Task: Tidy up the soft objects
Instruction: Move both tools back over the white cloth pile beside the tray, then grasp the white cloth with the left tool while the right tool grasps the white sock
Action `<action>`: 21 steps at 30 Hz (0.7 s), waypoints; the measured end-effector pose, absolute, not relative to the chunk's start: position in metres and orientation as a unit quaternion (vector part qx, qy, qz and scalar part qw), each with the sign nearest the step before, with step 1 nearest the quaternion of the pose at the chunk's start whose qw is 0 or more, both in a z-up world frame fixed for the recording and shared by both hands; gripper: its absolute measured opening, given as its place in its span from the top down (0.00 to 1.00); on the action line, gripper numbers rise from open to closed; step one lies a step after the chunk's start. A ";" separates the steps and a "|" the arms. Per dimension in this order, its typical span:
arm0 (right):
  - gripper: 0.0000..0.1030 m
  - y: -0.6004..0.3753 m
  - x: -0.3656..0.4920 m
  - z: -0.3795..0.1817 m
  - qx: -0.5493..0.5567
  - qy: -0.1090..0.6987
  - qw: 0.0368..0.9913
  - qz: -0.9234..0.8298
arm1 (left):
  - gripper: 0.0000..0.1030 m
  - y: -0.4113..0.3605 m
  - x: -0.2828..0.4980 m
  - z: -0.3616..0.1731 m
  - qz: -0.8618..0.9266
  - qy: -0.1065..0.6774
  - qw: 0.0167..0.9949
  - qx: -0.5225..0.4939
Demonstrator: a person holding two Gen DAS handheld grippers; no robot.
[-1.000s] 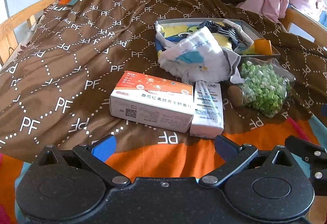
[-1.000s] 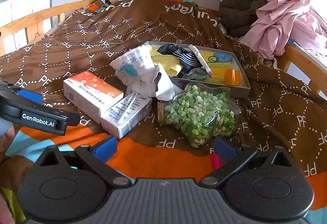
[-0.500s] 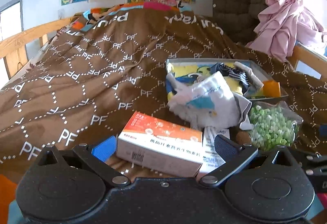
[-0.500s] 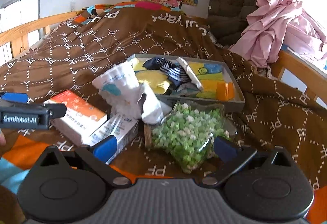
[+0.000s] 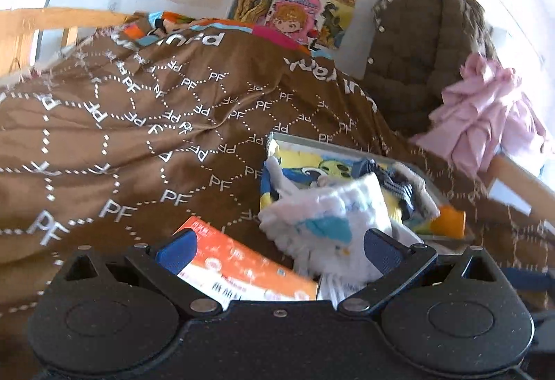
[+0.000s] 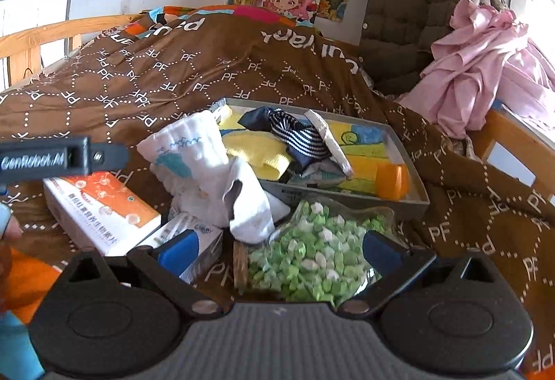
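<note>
- We logged the left gripper (image 5: 277, 246) with fingers spread wide and nothing between them; it sat low over the orange-and-white cardboard box (image 5: 242, 267), lined up toward the crumpled white cloth with a teal patch (image 5: 333, 224).
- We judged the spread fingers as readiness to take that cloth, the nearest soft item outside the tray.
- The right gripper (image 6: 279, 250) was also spread and empty, over the clear bag of green and white pieces (image 6: 312, 258).
- The white cloth (image 6: 194, 154) lay draped on the brown patterned bedspread (image 6: 173, 81), touching the near-left corner of the shallow grey tray (image 6: 416, 203), which we took for the collecting place since a yellow cloth (image 6: 256, 151) and a navy striped cloth (image 6: 295, 133) already lay in it.
- The right view showed the tray's contents, the narrow white box (image 6: 194, 237) and the bag; the left view hid most of these behind its own body.
- The left view was motion-blurred.
</note>
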State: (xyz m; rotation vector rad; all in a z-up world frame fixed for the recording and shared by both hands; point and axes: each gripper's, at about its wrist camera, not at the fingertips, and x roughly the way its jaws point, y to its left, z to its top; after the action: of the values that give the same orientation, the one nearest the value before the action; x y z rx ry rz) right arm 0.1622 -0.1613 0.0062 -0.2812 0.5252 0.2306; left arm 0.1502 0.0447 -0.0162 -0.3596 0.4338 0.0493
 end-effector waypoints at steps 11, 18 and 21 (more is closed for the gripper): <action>0.01 -0.152 0.200 0.009 -0.144 0.251 0.944 0.161 | 0.01 0.056 0.213 -0.033 -0.046 0.233 0.934 -0.267; 0.12 -0.150 0.219 -0.001 -0.148 0.263 0.936 0.181 | 0.01 0.051 0.239 -0.039 -0.100 0.259 0.923 -0.265; 0.24 -0.148 0.224 -0.007 -0.154 0.270 0.932 0.187 | 0.01 0.048 0.244 -0.040 -0.103 0.265 0.926 -0.250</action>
State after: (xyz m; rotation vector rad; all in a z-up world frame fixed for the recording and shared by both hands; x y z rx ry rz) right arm 0.2245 -0.1482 -0.0067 -0.3142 0.5516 0.3820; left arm 0.2441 0.0477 -0.0396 -0.5124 0.5440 -0.2115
